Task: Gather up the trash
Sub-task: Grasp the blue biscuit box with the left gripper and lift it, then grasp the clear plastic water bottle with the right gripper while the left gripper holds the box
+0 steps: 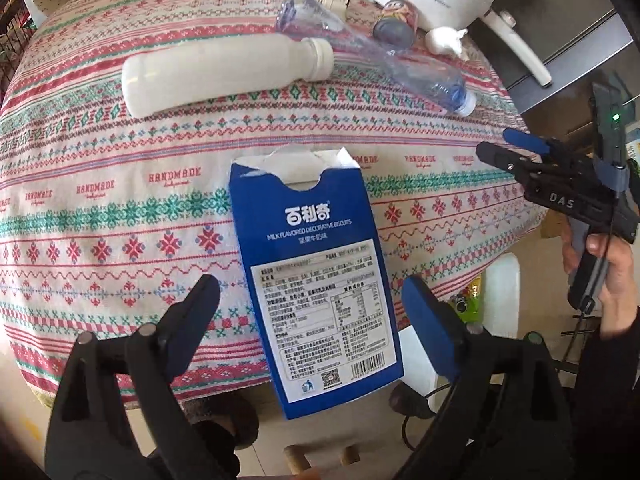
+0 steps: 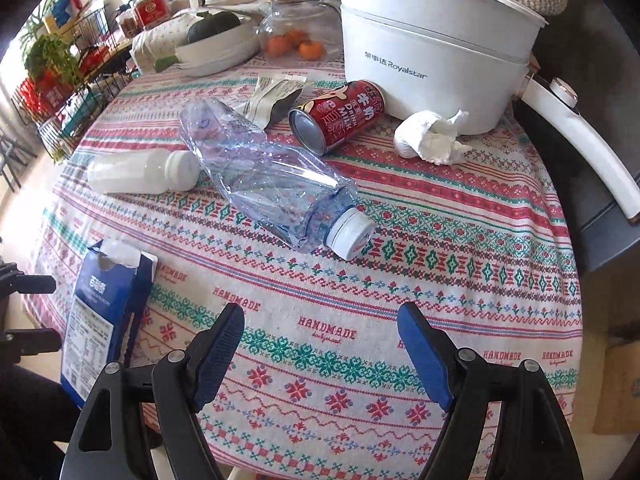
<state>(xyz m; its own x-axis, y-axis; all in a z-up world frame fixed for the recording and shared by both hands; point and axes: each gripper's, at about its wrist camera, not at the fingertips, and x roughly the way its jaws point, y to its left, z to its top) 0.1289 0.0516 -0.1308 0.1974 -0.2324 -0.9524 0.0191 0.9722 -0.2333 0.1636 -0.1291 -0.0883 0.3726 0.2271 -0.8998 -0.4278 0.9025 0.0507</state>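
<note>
A blue biscuit box (image 1: 320, 276) lies at the table's near edge, its bottom end hanging over it; it also shows in the right wrist view (image 2: 104, 312). My left gripper (image 1: 312, 312) is open, one finger on each side of the box, not touching it. My right gripper (image 2: 320, 344) is open and empty above the tablecloth; it also shows in the left wrist view (image 1: 500, 146). Farther back lie a white milk bottle (image 1: 224, 74), a crushed clear bottle (image 2: 272, 184), a red milk can (image 2: 338, 116), a crumpled tissue (image 2: 430, 138) and an empty wrapper (image 2: 272, 100).
A white Royalstar electric pot (image 2: 432, 40) with a long handle stands at the back right. A glass jar of oranges (image 2: 296, 36), a white bowl (image 2: 218, 50) and wire racks (image 2: 68, 80) are behind. The round table (image 2: 460, 248) has a patterned cloth.
</note>
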